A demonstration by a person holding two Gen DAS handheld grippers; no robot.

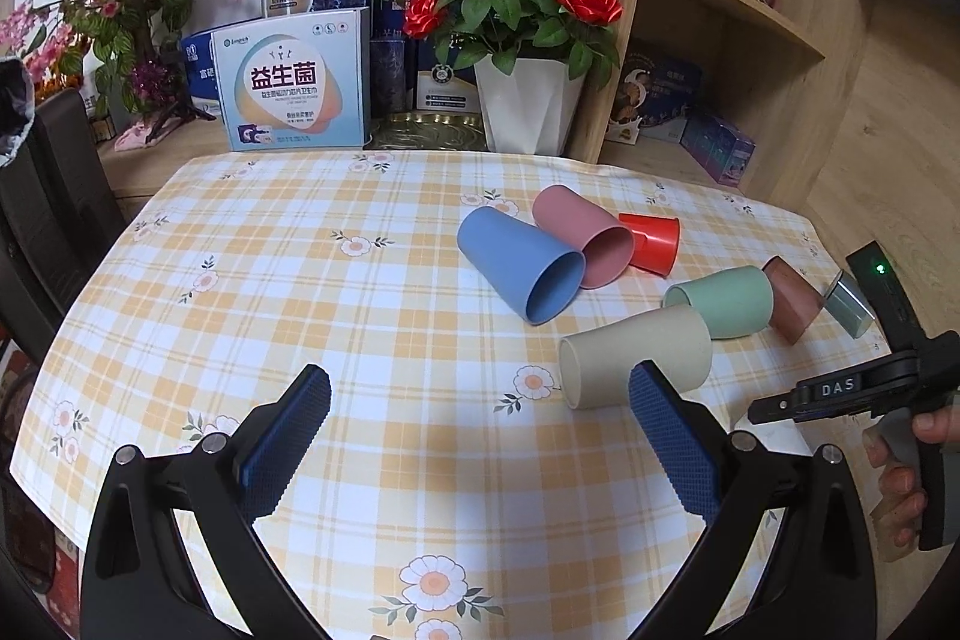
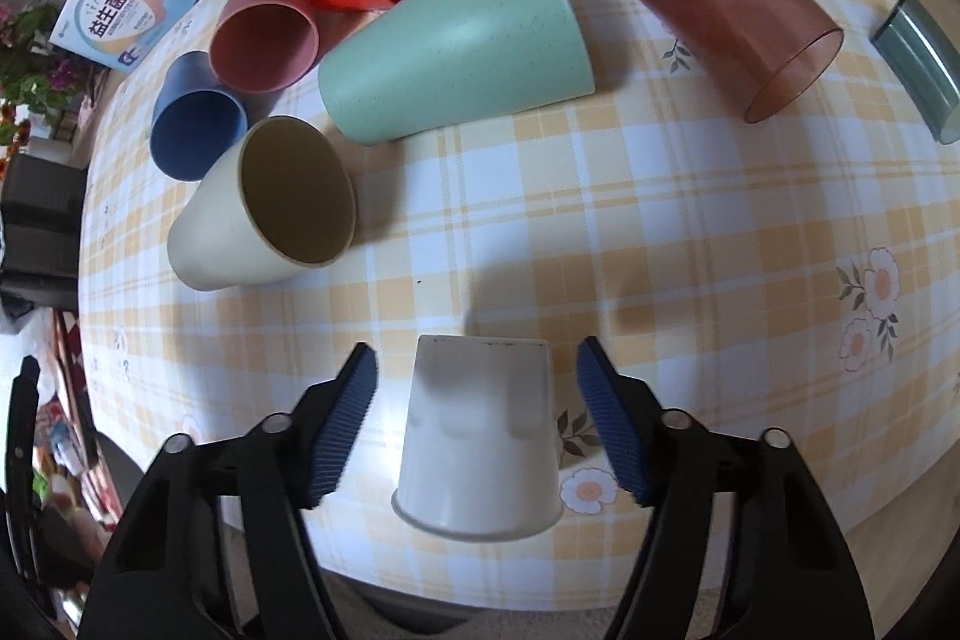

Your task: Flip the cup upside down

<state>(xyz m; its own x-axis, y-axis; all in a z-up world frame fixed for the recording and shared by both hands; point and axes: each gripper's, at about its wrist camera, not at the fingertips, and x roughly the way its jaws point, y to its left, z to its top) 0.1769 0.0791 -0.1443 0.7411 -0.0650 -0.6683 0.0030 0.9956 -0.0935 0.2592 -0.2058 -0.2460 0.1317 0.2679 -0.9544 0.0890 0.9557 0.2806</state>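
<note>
Your right gripper (image 2: 477, 424) is spread wide around the white paper cup (image 2: 478, 436) — untouched, near the checked floral tablecloth (image 2: 660, 232) edge. Your left gripper (image 1: 480, 436) gapes too; wooden shelves (image 1: 738, 16) behind.

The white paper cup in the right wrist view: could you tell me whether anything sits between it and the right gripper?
Nothing visible does: the white paper cup stands upside down between the open right gripper, with clear gaps either side.
</note>
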